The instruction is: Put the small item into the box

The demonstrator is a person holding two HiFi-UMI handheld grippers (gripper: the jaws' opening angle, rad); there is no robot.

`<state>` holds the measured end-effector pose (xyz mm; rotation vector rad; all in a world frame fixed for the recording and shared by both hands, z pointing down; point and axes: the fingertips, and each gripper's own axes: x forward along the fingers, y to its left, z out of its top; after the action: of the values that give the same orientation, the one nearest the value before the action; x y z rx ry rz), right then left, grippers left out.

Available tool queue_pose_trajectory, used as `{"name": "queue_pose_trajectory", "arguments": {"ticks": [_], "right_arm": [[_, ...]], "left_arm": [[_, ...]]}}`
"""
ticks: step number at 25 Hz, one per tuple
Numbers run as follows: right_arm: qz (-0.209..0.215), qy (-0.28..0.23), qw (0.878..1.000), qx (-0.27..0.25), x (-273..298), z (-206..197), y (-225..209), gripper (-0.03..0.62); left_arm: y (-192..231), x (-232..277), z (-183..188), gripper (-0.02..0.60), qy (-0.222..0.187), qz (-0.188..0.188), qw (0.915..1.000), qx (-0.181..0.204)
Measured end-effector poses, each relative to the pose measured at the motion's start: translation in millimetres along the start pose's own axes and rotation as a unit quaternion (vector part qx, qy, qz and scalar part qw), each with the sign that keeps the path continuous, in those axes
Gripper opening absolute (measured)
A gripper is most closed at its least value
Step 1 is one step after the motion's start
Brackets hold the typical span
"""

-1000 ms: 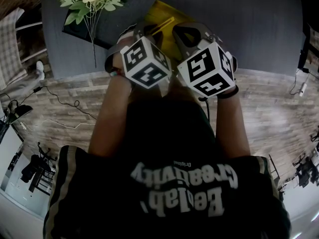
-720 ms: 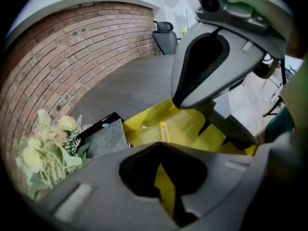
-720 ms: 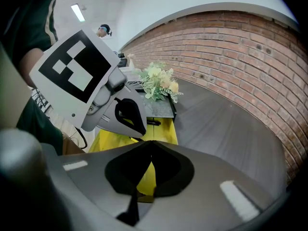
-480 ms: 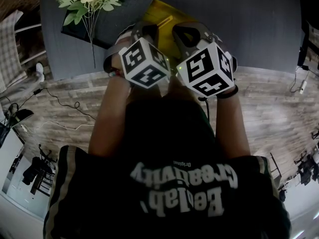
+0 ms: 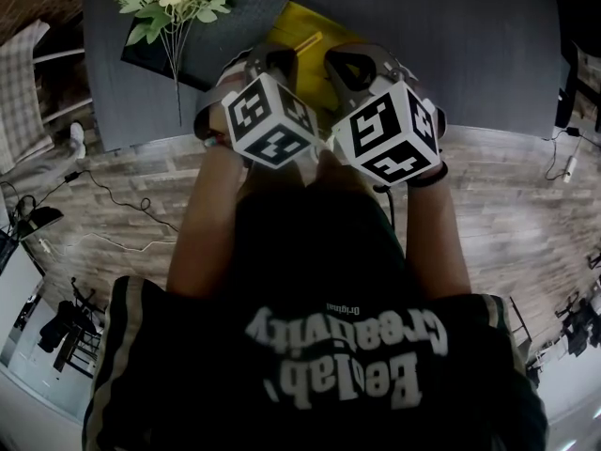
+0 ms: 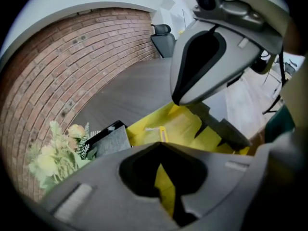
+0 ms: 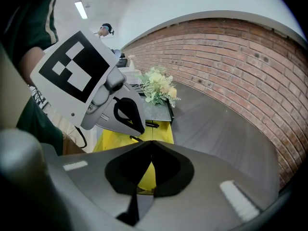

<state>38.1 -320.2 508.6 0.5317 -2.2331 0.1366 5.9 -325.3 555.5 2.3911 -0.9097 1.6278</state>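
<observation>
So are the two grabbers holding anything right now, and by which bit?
Nothing is held. The left gripper and the right gripper each have their jaws closed together and empty. The yellow sheet only shows beyond them.

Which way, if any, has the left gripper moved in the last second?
No. In the head view the left gripper sits at the same spot over the near edge of the table. The small shift in the picture is camera sway.

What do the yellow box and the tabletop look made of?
Yellow box: probably thin card or paper, matte; it shows flat flaps and sharp creases. Tabletop: looks like dark grey wood-grain laminate or wood, low sheen; faint streaks run along it.
</observation>
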Motion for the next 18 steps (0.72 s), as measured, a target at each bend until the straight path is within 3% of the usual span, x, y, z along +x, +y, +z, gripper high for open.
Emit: {"name": "queue_pose_trajectory", "arguments": {"ticks": [18], "right_arm": [[-0.014, -0.045, 0.998, -0.037, -69, 17, 20, 0.006]], "left_arm": [[-22, -68, 35, 0.002, -0.022, 0.062, 0.9977, 0.019]]}}
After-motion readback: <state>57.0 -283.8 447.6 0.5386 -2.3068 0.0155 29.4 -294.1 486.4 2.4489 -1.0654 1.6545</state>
